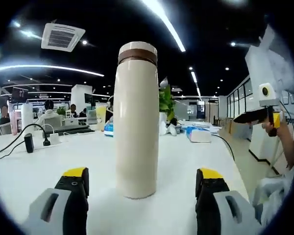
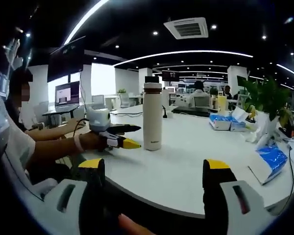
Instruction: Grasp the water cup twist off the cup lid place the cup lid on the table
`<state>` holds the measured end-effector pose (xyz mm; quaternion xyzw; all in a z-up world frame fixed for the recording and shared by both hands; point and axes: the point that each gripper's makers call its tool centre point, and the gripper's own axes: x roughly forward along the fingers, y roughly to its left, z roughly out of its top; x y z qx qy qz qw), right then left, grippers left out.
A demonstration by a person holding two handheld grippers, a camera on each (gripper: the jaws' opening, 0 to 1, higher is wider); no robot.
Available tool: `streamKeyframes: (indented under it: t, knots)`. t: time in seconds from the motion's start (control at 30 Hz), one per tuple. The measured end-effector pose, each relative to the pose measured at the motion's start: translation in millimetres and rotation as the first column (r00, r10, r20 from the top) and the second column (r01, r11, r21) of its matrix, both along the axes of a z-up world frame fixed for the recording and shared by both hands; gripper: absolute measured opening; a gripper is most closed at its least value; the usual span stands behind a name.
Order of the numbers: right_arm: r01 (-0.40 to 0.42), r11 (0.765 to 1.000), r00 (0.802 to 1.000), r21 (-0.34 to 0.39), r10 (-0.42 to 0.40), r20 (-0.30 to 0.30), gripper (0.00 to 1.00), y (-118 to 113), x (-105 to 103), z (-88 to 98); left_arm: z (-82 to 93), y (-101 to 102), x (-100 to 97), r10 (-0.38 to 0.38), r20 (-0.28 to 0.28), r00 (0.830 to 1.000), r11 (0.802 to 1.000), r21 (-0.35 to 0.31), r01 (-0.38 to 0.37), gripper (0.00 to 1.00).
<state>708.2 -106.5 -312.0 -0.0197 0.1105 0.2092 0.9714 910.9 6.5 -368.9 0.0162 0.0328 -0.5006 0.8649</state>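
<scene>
A tall cream water cup (image 1: 136,117) with a brown band under its lid (image 1: 137,47) stands upright on the white table (image 1: 34,171). My left gripper (image 1: 143,177) is open, and its yellow-tipped jaws flank the cup's base without touching it. In the right gripper view the same cup (image 2: 152,117) stands further off, and the left gripper (image 2: 129,136) reaches at it from the left in a person's hand. My right gripper (image 2: 154,166) is open and empty near the table's front edge. It also appears at the right of the left gripper view (image 1: 257,117).
A potted plant (image 2: 267,105) and blue tissue packs (image 2: 269,159) lie at the right of the table (image 2: 186,166). A black plug and cables (image 1: 29,142) lie to the left. A person (image 2: 10,132) sits at the table's edge, and others sit far behind.
</scene>
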Motion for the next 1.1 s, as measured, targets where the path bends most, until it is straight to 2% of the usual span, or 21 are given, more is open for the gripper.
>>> streamKeyframes:
  t: [0.13, 0.27, 0.33, 0.47, 0.53, 0.77, 0.87, 0.97, 1.03, 1.1]
  knots:
    - [-0.011, 1.0, 1.0, -0.003, 0.011, 0.006, 0.83, 3, 2, -1.1, 1.1, -6, 9.7, -0.004, -0.011, 1.0, 1.0, -0.024, 0.003, 0.89]
    - [-0.022, 1.0, 1.0, 0.011, 0.022, -0.009, 0.83, 5, 5, -4.9, 2.2, -13, 20.6, -0.002, -0.044, 0.999, 0.998, -0.063, 0.0, 0.89]
    - [-0.019, 1.0, 1.0, 0.002, 0.019, -0.005, 0.83, 5, 6, -5.3, 4.9, -15, 22.3, -0.007, -0.038, 0.999, 0.996, -0.086, 0.004, 0.89]
    - [-0.029, 0.999, 1.0, 0.017, 0.03, -0.011, 0.83, 10, 8, -7.5, 4.8, -16, 20.8, -0.011, -0.034, 0.999, 0.996, -0.086, 0.008, 0.89]
    - [-0.037, 0.999, 0.999, 0.02, 0.037, -0.014, 0.83, 14, 10, -8.6, 3.3, -18, 18.7, -0.014, -0.006, 1.0, 0.998, -0.064, 0.013, 0.89]
    - [-0.059, 0.998, 0.998, 0.019, 0.059, -0.018, 0.83, 23, 7, -7.6, 2.3, -24, 20.6, -0.032, -0.015, 0.999, 0.997, -0.064, 0.031, 0.89]
    - [-0.049, 0.999, 0.999, 0.01, 0.049, -0.011, 0.82, 21, 8, -6.0, -2.4, -27, 20.4, -0.045, -0.029, 0.999, 0.998, -0.043, 0.044, 0.84]
    - [-0.047, 0.998, 0.999, 0.031, 0.048, -0.01, 0.82, 21, 6, -4.4, -3.4, -27, 18.1, -0.05, -0.021, 0.999, 0.998, -0.034, 0.049, 0.87]
    - [-0.055, 0.998, 0.998, 0.037, 0.055, -0.016, 0.82, 23, 5, -6.1, -2.7, -27, 20.3, -0.048, -0.024, 0.999, 0.998, -0.04, 0.047, 0.87]
    - [-0.053, 0.998, 0.998, 0.04, 0.054, -0.017, 0.82, 23, 7, -8.2, 1.5, -27, 22.1, -0.052, -0.054, 0.997, 0.995, -0.086, 0.048, 0.87]
